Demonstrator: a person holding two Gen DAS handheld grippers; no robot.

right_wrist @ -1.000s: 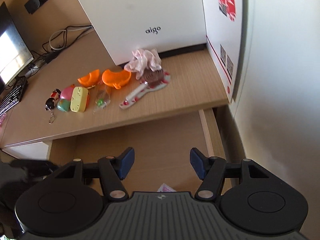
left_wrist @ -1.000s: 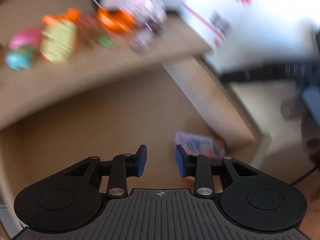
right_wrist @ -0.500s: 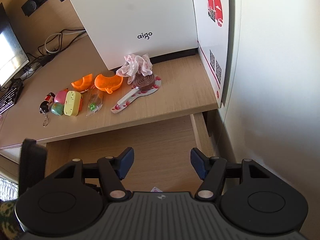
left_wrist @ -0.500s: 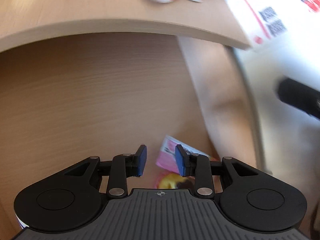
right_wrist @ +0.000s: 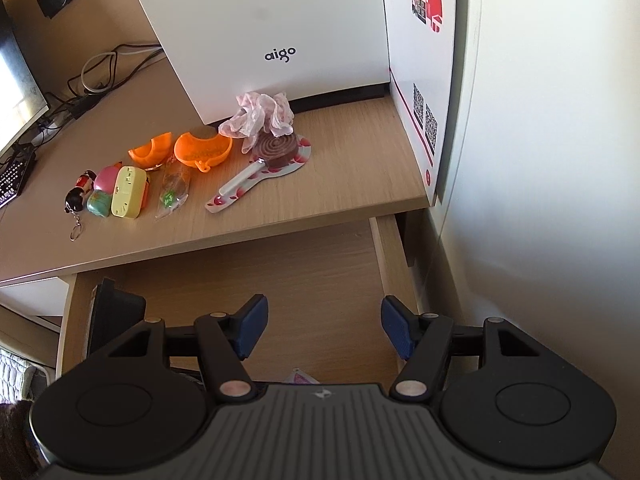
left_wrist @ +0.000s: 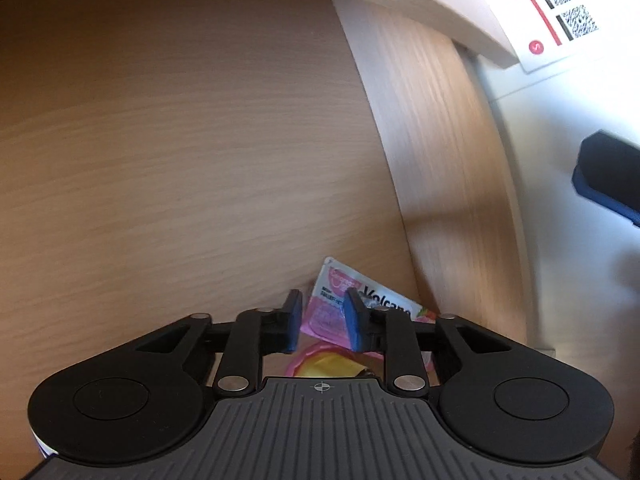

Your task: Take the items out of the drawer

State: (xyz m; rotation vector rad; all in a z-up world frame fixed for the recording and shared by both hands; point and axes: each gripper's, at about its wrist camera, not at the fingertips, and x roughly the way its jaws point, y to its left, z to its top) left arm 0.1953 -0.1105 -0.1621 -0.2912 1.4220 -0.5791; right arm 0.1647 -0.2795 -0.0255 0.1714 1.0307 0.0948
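While left gripper jaws close around pink packet, right gripper gapes.

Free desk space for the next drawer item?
Bare desktop between the hand mirror and the white box, plus the front strip along the desk edge. Crowded: orange bowl to the keychain doll.

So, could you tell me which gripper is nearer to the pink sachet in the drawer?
Left. The left gripper is down over the pink sachet, its jaws closing around the edge. The right gripper hovers open above the drawer.
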